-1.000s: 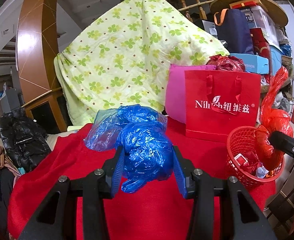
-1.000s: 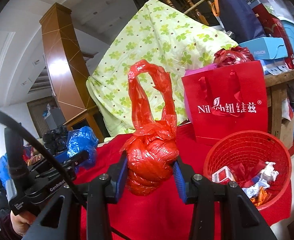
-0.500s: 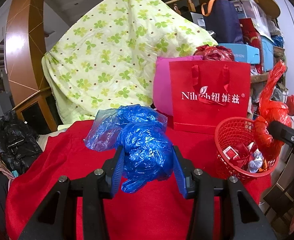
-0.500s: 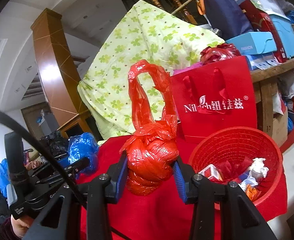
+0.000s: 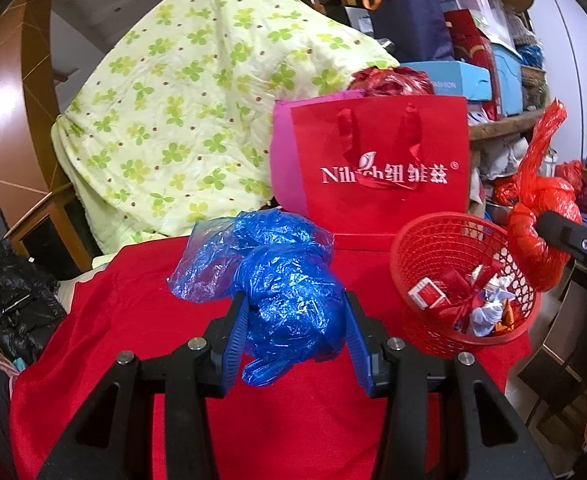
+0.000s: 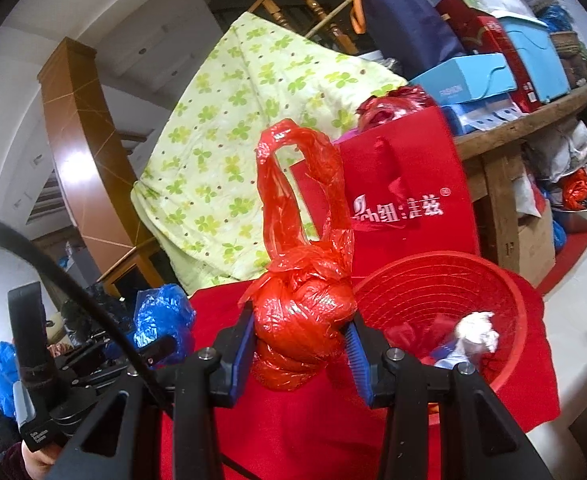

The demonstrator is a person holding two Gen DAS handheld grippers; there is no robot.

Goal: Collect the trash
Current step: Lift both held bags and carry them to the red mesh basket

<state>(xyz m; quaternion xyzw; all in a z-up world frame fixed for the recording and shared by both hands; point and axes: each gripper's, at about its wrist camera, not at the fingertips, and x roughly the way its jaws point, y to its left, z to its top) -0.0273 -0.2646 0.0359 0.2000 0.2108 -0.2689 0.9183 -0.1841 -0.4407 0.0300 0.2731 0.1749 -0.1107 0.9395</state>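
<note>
My left gripper [image 5: 295, 320] clamps blue bag [image 5: 289, 300] above red surface [image 5: 141, 320], basket [image 5: 425, 240] to its right. My right gripper [image 6: 299, 334] clamps red bag [image 6: 301, 304] beside basket rim.

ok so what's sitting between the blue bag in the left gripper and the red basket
Nothing: in the left wrist view only bare red cloth shows between the blue bag and the red basket.

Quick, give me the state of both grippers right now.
Left gripper: shut on the blue plastic bag.
Right gripper: shut on the red plastic bag.
</note>
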